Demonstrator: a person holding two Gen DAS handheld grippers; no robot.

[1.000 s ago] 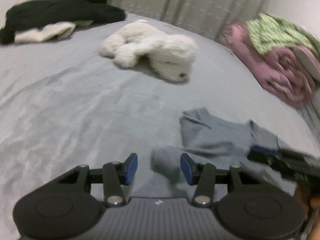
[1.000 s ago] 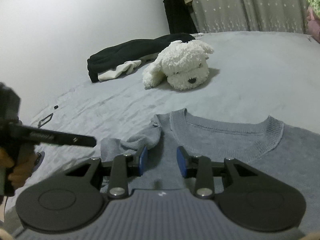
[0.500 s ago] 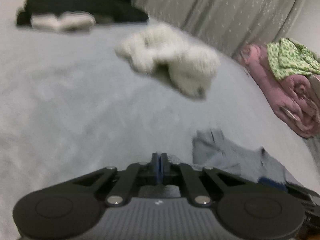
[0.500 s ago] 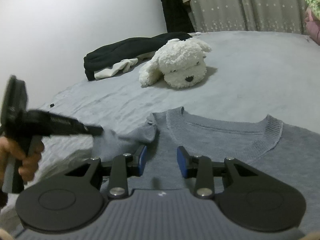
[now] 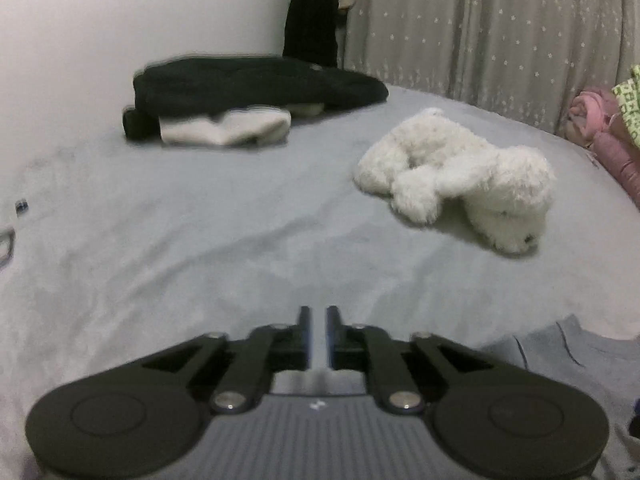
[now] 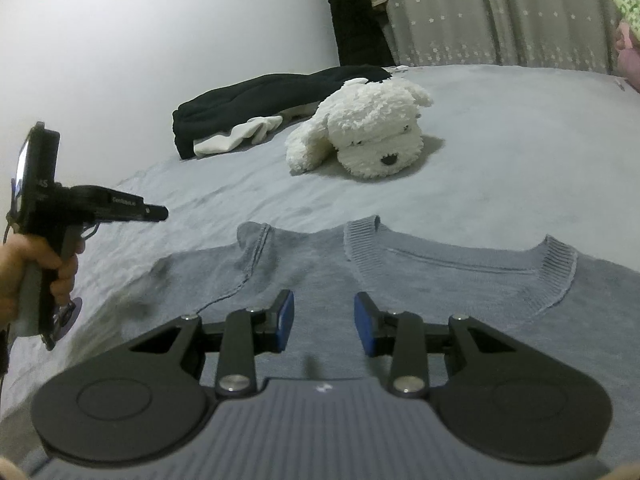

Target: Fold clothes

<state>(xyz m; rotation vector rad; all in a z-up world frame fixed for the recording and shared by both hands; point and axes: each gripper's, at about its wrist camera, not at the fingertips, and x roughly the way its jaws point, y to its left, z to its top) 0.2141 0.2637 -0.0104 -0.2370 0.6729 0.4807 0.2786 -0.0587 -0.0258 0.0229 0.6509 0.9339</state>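
A grey knit sweater (image 6: 440, 280) lies flat on the bed, neckline away from me, its left sleeve (image 6: 192, 276) spread out to the left. My right gripper (image 6: 324, 320) hovers open just over the chest, with nothing between its blue pads. My left gripper (image 5: 318, 312) points at bare bedsheet left of the sweater (image 5: 560, 356). Its jaws are opening, a narrow gap apart, and hold nothing. In the right wrist view a hand (image 6: 28, 268) holds the left gripper (image 6: 160, 213) above the sheet, clear of the sleeve.
A white plush dog (image 6: 360, 136) lies beyond the sweater. A pile of black clothes (image 5: 256, 84) with a white garment (image 5: 224, 128) sits at the far left near the wall. Pink and green bedding (image 5: 608, 136) is at the right. A starred curtain (image 5: 480, 20) hangs behind.
The left gripper shut at the bunched sleeve, then parted slightly, rose and swung left toward the bare sheet. The sleeve now lies spread out flat. The right gripper stayed still.
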